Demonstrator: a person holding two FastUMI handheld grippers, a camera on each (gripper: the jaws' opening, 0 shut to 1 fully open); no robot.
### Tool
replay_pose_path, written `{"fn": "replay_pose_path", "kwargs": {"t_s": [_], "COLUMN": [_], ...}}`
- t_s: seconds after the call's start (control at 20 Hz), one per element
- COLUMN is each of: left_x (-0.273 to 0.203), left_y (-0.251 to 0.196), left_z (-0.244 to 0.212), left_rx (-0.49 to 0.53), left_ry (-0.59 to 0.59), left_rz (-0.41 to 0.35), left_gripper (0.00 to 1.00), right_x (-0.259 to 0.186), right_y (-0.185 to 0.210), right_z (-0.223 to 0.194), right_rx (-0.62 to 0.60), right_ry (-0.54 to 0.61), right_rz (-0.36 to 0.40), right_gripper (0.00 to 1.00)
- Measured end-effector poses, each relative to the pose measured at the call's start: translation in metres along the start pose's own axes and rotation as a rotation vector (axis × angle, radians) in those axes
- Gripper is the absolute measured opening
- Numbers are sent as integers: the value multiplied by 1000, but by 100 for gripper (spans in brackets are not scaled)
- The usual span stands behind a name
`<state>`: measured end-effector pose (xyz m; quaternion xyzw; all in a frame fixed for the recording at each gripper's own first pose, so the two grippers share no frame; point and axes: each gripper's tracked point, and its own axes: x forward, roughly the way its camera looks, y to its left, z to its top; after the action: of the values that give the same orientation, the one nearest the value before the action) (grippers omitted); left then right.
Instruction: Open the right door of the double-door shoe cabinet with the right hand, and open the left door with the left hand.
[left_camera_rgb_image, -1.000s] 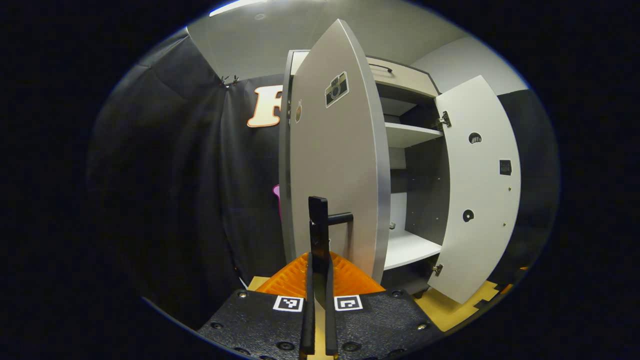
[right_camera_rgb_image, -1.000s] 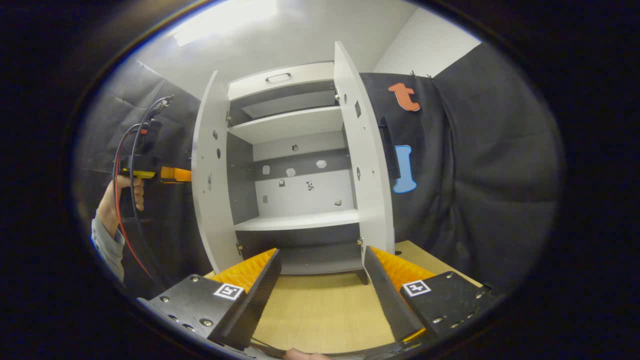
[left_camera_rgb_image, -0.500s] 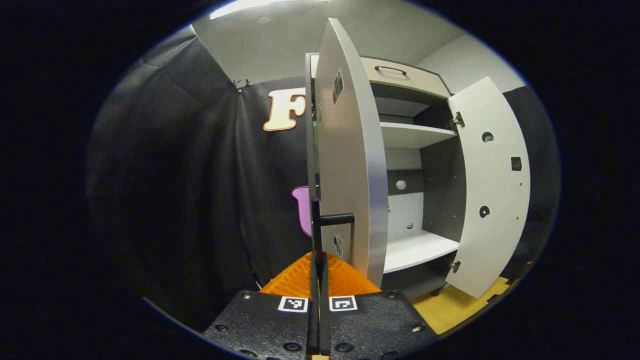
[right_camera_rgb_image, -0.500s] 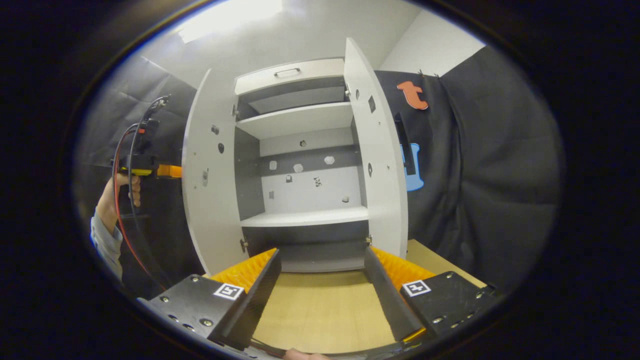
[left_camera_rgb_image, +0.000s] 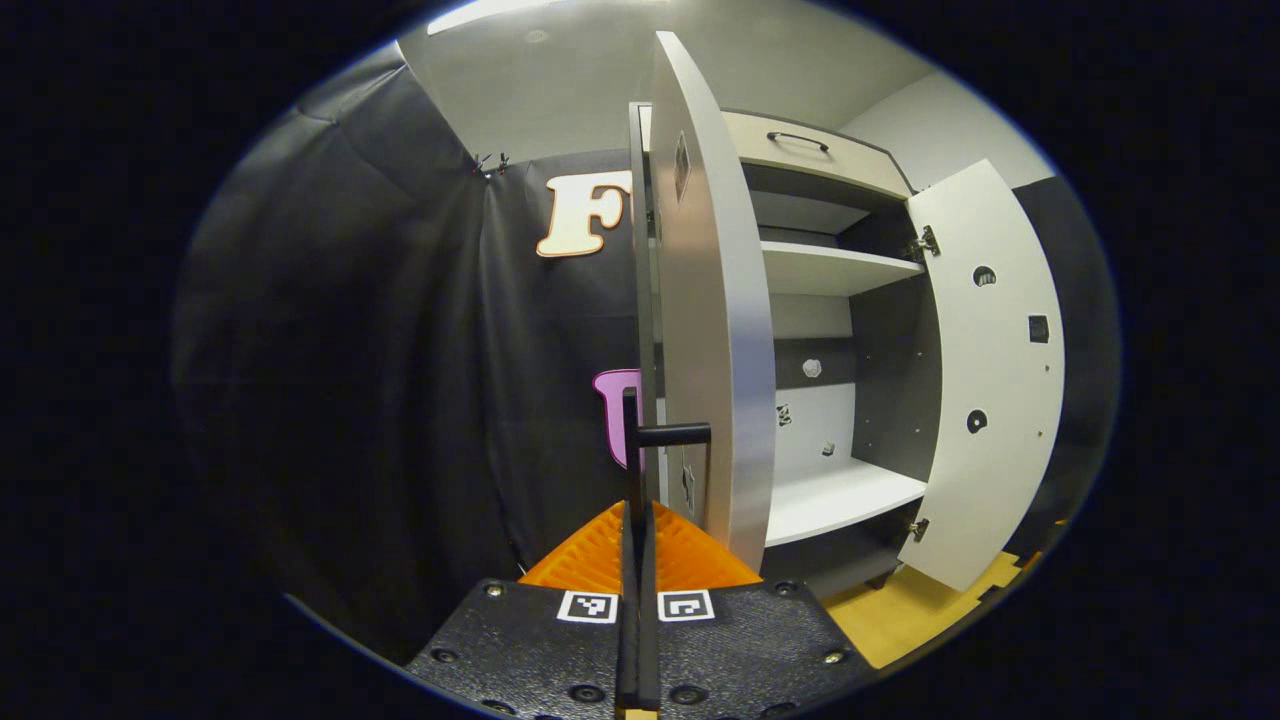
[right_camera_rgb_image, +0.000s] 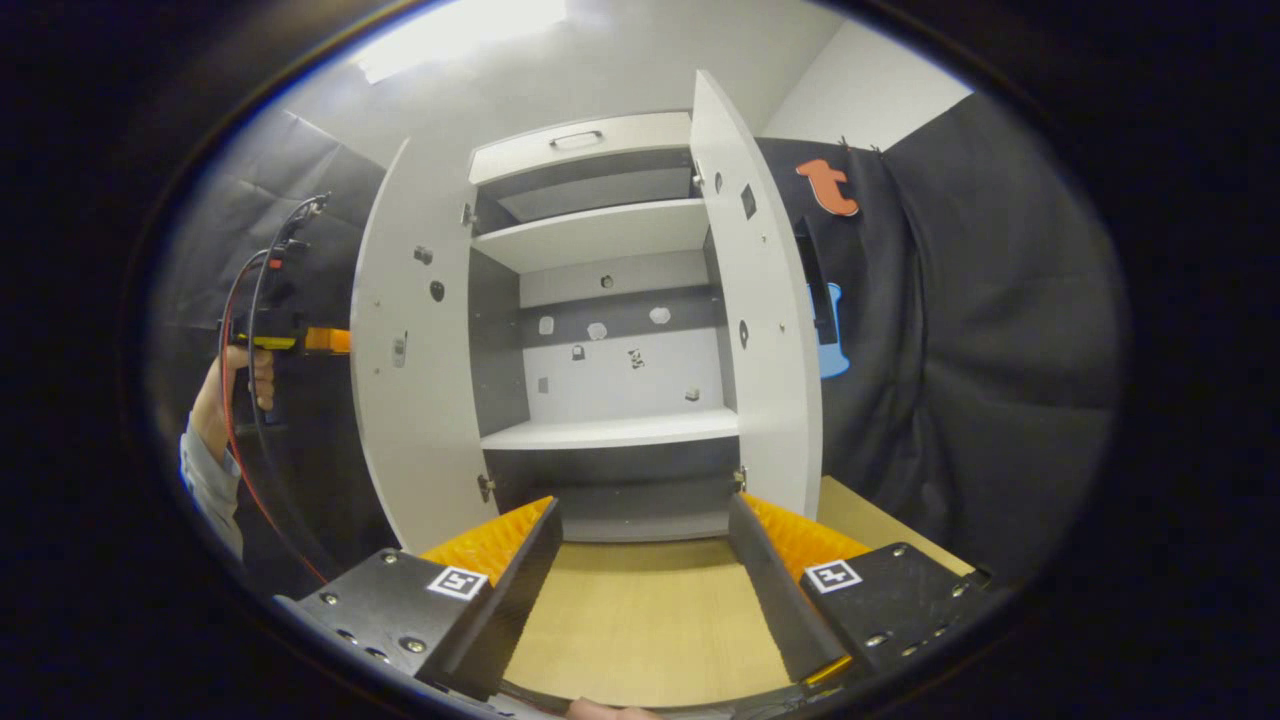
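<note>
shoe cabinet (right_camera_rgb_image: 600, 330) white, 2 doors wide | left tongs (left_camera_rgb_image: 636, 560) clenched on handle (left_camera_rgb_image: 665, 436) | right tongs (right_camera_rgb_image: 640, 570) released

Left gripper (left_camera_rgb_image: 636, 560): fingers pressed together on the left door's handle (left_camera_rgb_image: 668, 436).
Left door (left_camera_rgb_image: 715, 300): swung out, seen nearly edge-on.
Right door (left_camera_rgb_image: 990, 380): wide open, right of the left door.
Shelves (left_camera_rgb_image: 835, 495): white, between the doors.
</note>
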<state>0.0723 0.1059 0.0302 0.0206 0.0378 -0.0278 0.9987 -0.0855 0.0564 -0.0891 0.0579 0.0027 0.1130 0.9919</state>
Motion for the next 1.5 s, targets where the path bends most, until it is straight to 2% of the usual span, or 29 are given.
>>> {"fn": "replay_pose_path", "kwargs": {"t_s": [0.4, 0.5, 0.6, 0.75, 0.85, 0.9, 1.05, 1.3, 1.5], "left_x": [-8, -14, -18, -33, -44, -52, -73, -107, -125], "left_y": [-3, -3, 7, 13, 15, 13, 14, 7, -22], "left_z": [-13, -16, -20, -24, -31, -29, -23, -4, 8], "left_rx": [-3, 2, 7, -18, -16, -19, -25, -9, 2], "left_ry": [29, 26, 25, 32, 42, 36, -3, -72, -107], "left_rz": [6, 10, 50, 73, 77, 69, 83, 133, 98], "left_gripper": [2, 7, 15, 55, 77, 80, 99, 96, 96], "right_x": [0, 0, 0, -2, -4, -3, -3, -8, -15], "right_y": [-7, -7, -9, -9, -9, -10, -15, -15, -10], "right_z": [-1, -1, 0, 2, 3, 4, 7, 24, 42], "right_rx": [0, 0, -10, -17, -12, -10, -2, -23, -39], "right_ry": [-1, 0, 0, -8, -12, -14, -16, -47, -85], "right_rz": [-15, -20, -26, -28, -28, -29, -54, -67, -59], "right_gripper": [99, 99, 99, 99, 99, 99, 99, 99, 99]}}
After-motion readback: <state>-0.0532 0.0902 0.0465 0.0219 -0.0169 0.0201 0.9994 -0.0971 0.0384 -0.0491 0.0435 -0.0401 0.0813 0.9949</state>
